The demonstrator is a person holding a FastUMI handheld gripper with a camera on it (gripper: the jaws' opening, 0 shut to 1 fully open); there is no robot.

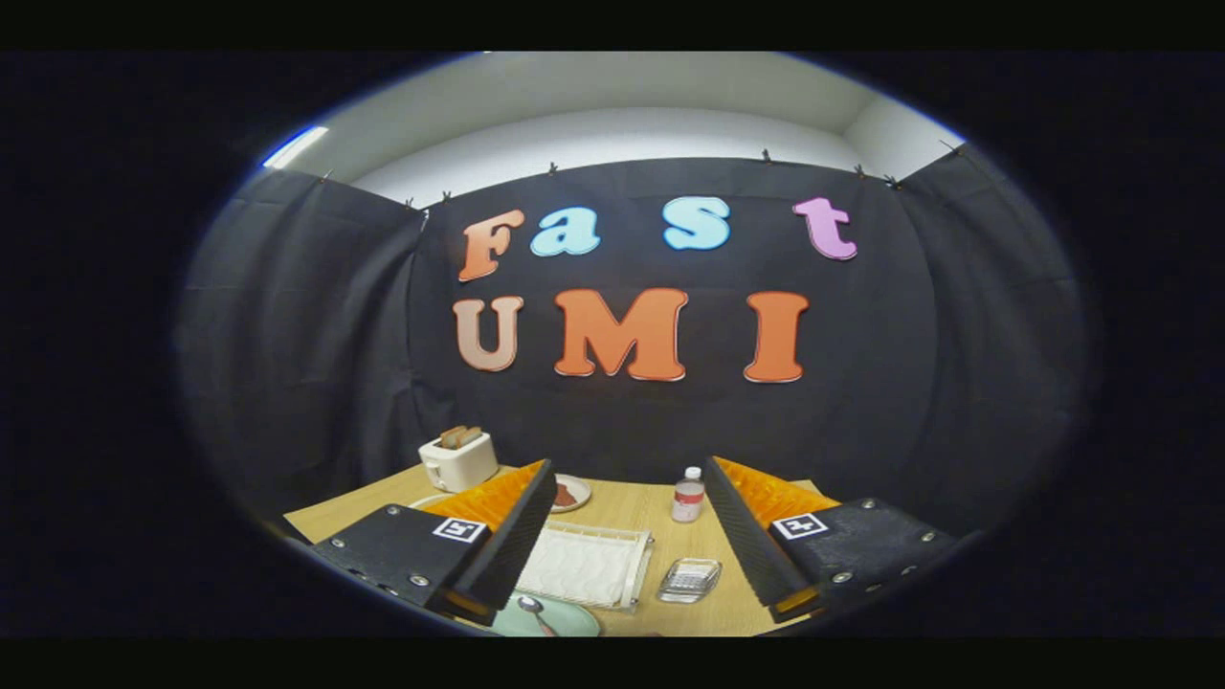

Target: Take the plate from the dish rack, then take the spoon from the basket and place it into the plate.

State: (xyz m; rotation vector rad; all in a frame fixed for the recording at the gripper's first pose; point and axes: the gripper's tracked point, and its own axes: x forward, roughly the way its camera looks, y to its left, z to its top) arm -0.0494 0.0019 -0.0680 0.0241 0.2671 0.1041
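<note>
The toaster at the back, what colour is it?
The toaster is cream white, with brown toast sticking out, seen in the gripper view beyond the open gripper.

The tongs (632,536) are held spread wide apart (nothing is gripped between the two fingers (522,536)), raised above the desk and aimed forward.

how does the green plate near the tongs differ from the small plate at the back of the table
The green plate is pale green and lies close in, between the open tongs, and holds a spoon. The small plate is whitish, lies beyond the tongs beside the toaster, and holds a brown piece of food. Both lie flat on the wooden table.
</note>
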